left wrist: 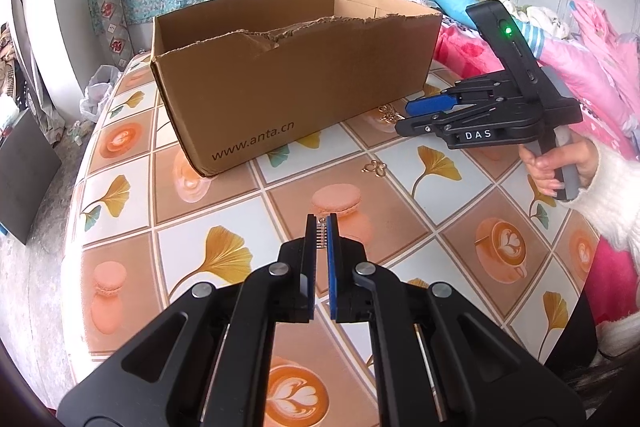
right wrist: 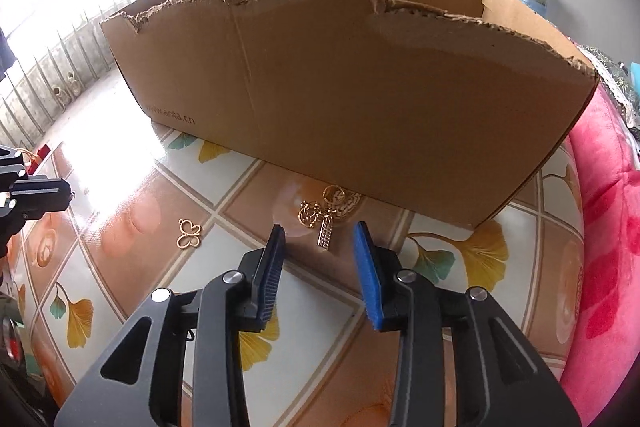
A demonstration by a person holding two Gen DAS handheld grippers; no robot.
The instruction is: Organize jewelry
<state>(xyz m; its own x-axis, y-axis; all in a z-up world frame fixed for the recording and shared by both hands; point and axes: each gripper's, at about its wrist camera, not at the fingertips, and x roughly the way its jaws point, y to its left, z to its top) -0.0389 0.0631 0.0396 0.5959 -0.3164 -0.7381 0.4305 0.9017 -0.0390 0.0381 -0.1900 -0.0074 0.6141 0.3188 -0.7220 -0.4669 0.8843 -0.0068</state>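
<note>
My left gripper (left wrist: 321, 227) hovers over the patterned tabletop, shut on a small silver rhinestone bar (left wrist: 321, 235) pinched at its fingertips. My right gripper (right wrist: 321, 239) is open just short of the cardboard box (right wrist: 360, 87). On the table at its tips lies a tangle of gold jewelry (right wrist: 320, 209) with a second silver rhinestone bar (right wrist: 325, 237); the pads touch neither. A gold butterfly charm (right wrist: 188, 233) lies alone to the left. In the left wrist view the right gripper (left wrist: 404, 117) sits at the box's (left wrist: 288, 75) near right corner, the butterfly (left wrist: 374, 167) below it.
The box is open-topped with torn edges and fills the table's far half. Pink and patterned bedding (left wrist: 580, 59) is piled to the right of the table. A hand in a white sleeve (left wrist: 560, 167) holds the right gripper's handle. The table edge (left wrist: 76, 187) curves on the left.
</note>
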